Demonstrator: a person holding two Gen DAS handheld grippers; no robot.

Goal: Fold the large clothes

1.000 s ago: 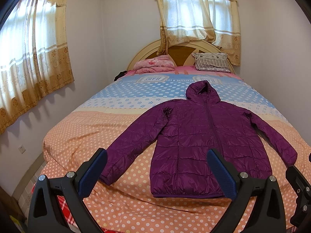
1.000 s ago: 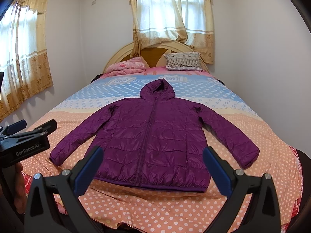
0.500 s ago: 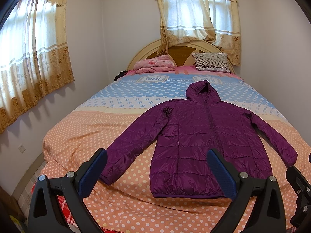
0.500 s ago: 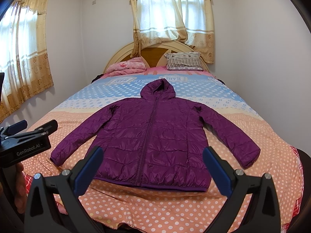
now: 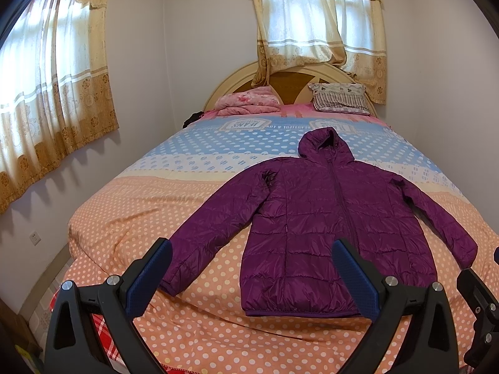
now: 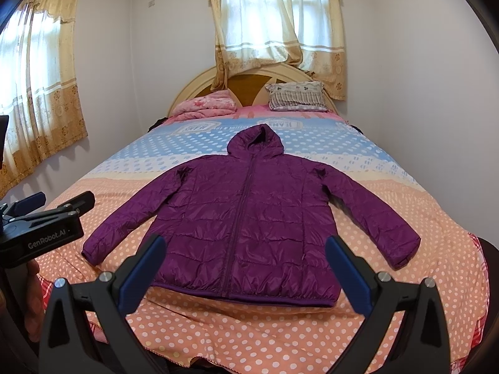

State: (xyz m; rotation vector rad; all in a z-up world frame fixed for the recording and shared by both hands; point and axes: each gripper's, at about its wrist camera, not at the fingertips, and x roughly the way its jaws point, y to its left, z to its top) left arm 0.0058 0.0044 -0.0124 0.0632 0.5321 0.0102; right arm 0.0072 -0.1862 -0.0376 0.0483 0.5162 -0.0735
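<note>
A purple hooded puffer jacket [image 5: 324, 221] lies flat and zipped on the bed, sleeves spread out, hood toward the headboard. It also shows in the right wrist view [image 6: 246, 218]. My left gripper [image 5: 251, 258] is open and empty, held above the foot of the bed near the jacket's left sleeve cuff and hem. My right gripper [image 6: 244, 255] is open and empty, held above the jacket's hem. The left gripper's body also shows at the left edge of the right wrist view [image 6: 40, 227].
The bed [image 5: 131, 218] has a polka-dot cover, orange near me and blue farther away. A folded pink blanket [image 5: 248, 104] and a striped pillow [image 5: 340, 101] lie at the headboard. Walls and curtained windows stand to the left and behind.
Almost nothing has changed. Both grippers hold nearly still and open; the right view has shifted very slightly.
</note>
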